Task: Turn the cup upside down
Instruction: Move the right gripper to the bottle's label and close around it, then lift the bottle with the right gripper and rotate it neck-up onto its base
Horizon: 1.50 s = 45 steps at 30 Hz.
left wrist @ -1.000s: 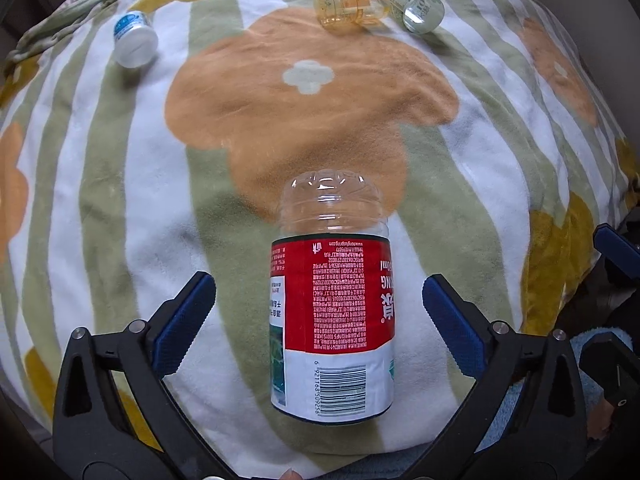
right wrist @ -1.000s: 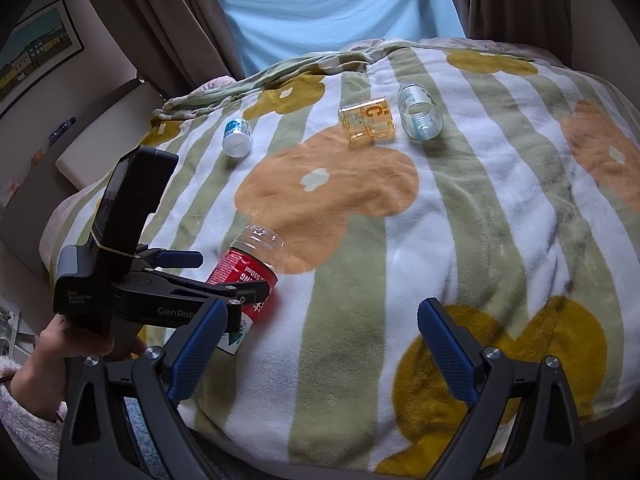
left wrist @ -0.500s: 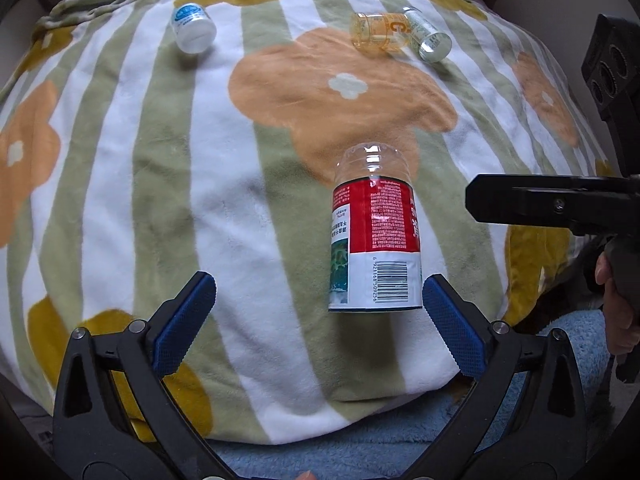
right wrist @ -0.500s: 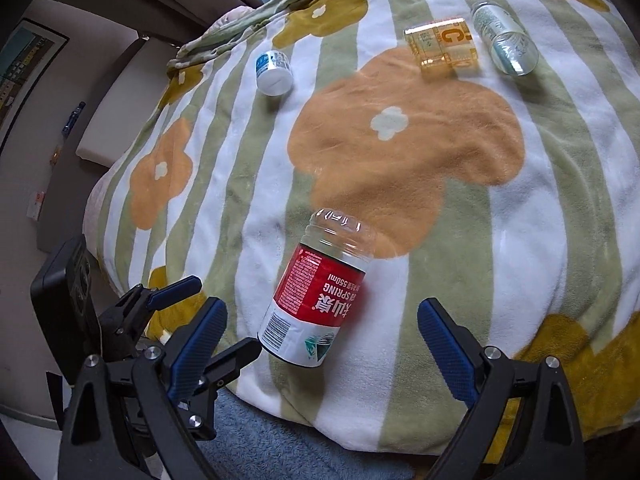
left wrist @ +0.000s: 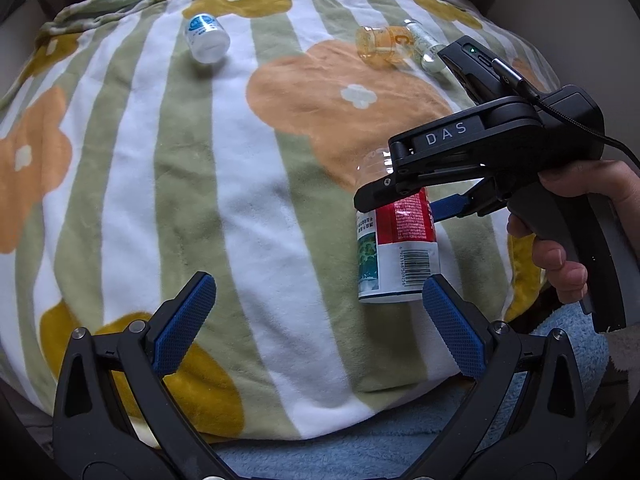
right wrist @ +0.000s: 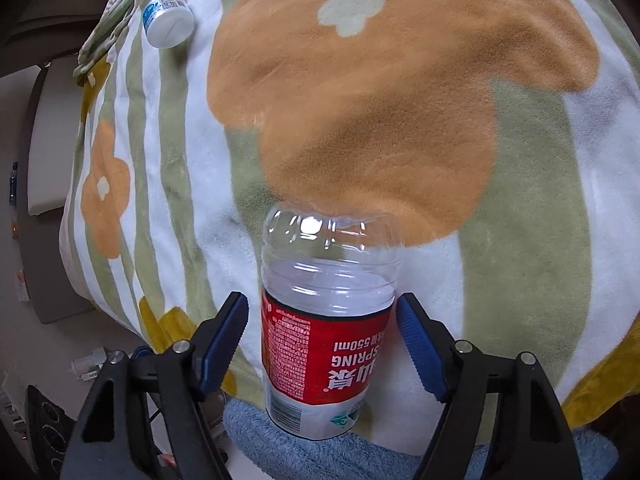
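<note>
Cup (right wrist: 326,320): red-labelled clear plastic, lying on its side on the striped blanket (left wrist: 132,168) near its front edge | Right gripper (right wrist: 320,334): I am straddling the cup, fingers (right wrist: 222,338) spread, apart from its sides | Left gripper (left wrist: 316,320): I am holding it spread wide, empty, beside the cup

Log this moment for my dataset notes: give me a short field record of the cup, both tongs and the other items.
cup: red-labelled clear cup, lying on its side on the blanket
right tongs: open, fingers on both sides of the cup, no contact visible
left tongs: open, empty, beside the cup
other items: white bottle, orange jar, clear jar
</note>
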Motion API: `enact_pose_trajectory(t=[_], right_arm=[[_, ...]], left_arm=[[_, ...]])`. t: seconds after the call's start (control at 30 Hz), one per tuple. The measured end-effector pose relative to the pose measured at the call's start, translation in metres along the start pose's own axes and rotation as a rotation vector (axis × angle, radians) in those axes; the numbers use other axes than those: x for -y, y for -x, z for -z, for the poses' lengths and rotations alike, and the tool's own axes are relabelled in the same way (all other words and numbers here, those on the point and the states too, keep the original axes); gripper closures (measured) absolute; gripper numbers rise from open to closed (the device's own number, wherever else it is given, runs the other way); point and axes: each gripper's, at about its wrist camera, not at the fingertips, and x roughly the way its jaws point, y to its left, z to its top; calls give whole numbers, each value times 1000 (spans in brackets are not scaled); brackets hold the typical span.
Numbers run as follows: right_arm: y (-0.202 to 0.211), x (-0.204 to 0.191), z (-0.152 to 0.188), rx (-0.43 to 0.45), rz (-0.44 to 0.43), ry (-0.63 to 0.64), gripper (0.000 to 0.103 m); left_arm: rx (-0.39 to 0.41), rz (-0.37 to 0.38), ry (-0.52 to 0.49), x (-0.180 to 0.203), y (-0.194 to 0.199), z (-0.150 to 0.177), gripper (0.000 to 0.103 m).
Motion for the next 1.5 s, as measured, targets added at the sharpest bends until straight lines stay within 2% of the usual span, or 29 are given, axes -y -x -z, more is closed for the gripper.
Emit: enact_pose_trajectory(t=[0.1, 0.33, 0.43, 0.57, 0.7, 0.87, 0.97, 1.03, 1.1, 1.27, 1.5], right_arm=[[-8, -1, -3, -13, 36, 20, 44], [-6, -5, 0, 4, 39, 55, 45], [5, -11, 3, 64, 68, 125, 45], [23, -20, 4, 207, 67, 240, 45], [31, -29, 10, 400, 125, 418, 45], [29, -41, 31, 624, 110, 614, 45], [27, -44, 46, 752, 190, 733, 45], [20, -47, 55, 804, 256, 813, 45], [13, -44, 58, 814, 286, 848, 45], [14, -35, 64, 829, 287, 868, 45], [19, -27, 77, 786, 263, 876, 45]], left_arm=[[-8, 5, 5, -1, -3, 1, 0], [-24, 30, 27, -7, -13, 5, 0], [-41, 53, 50, -11, -21, 8, 0], [-57, 57, 76, -14, -30, 11, 0], [-59, 56, 103, -18, -33, 14, 0], [-56, 48, 136, -26, -33, 13, 0], [-52, 40, 147, -29, -31, 12, 0], [-50, 39, 155, -30, -31, 12, 0], [-50, 43, 161, -31, -32, 11, 0], [-52, 50, 160, -29, -33, 9, 0], [-48, 62, 160, -27, -33, 9, 0]])
